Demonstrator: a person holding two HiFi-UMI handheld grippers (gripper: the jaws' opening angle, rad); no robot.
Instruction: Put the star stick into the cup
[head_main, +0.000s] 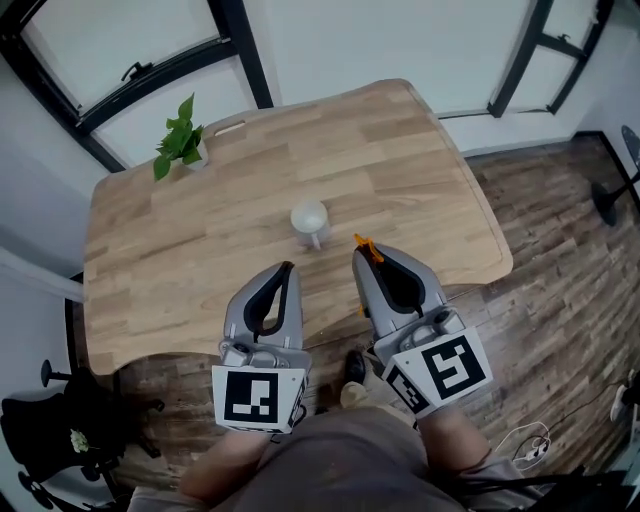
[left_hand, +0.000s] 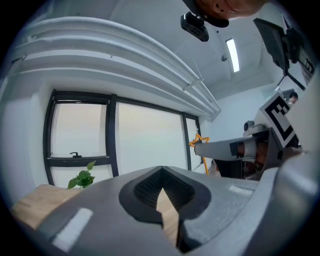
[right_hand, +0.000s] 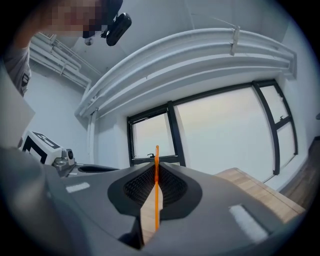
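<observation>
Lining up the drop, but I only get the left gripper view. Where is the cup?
Observer: In the head view the cup stands upright near the middle of the table.
Operator: Is the stick really clamped?
Observer: Yes. The right gripper view shows the right gripper shut on the star stick, which runs between its fingers.
Operator: Is the star over the cup yet?
Observer: No. In the head view it sits right of the cup and closer to the table's near edge.
</observation>
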